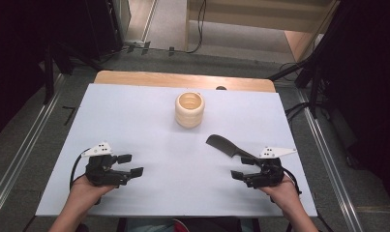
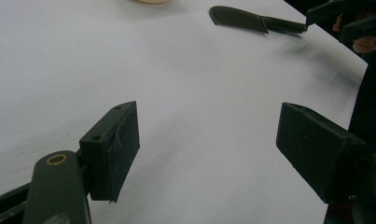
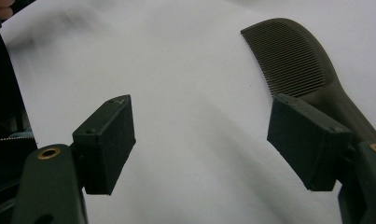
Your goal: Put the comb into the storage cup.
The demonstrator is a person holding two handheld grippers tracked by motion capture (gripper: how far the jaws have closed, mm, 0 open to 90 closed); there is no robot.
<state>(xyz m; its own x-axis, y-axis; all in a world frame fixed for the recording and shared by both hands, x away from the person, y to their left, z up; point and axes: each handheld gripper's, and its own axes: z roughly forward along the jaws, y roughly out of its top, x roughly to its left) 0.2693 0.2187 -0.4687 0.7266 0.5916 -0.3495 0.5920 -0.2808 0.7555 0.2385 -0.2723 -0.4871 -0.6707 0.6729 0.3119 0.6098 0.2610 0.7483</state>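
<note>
A cream ribbed cup [image 1: 189, 109] stands upright at the middle back of the white table [image 1: 149, 125]. A dark comb [image 1: 225, 146] lies flat to the cup's right and nearer me, its handle running toward my right gripper [image 1: 242, 168]. That gripper stands open just off the handle's end, with nothing between its jaws. In the right gripper view the comb [image 3: 295, 63] lies beyond the right jaw, and the gripper [image 3: 199, 140] is open over bare table. My left gripper [image 1: 132, 164] rests open at the front left, far from both objects; the left gripper view has it [image 2: 206, 144] open, the comb [image 2: 244, 19] far off.
A wooden table edge [image 1: 183, 79] shows behind the white top. Metal floor rails [image 1: 23, 145] run along both sides. Cables and dark stands lie on the floor beyond the table. The other hand's gripper [image 2: 349, 21] appears at the top right of the left gripper view.
</note>
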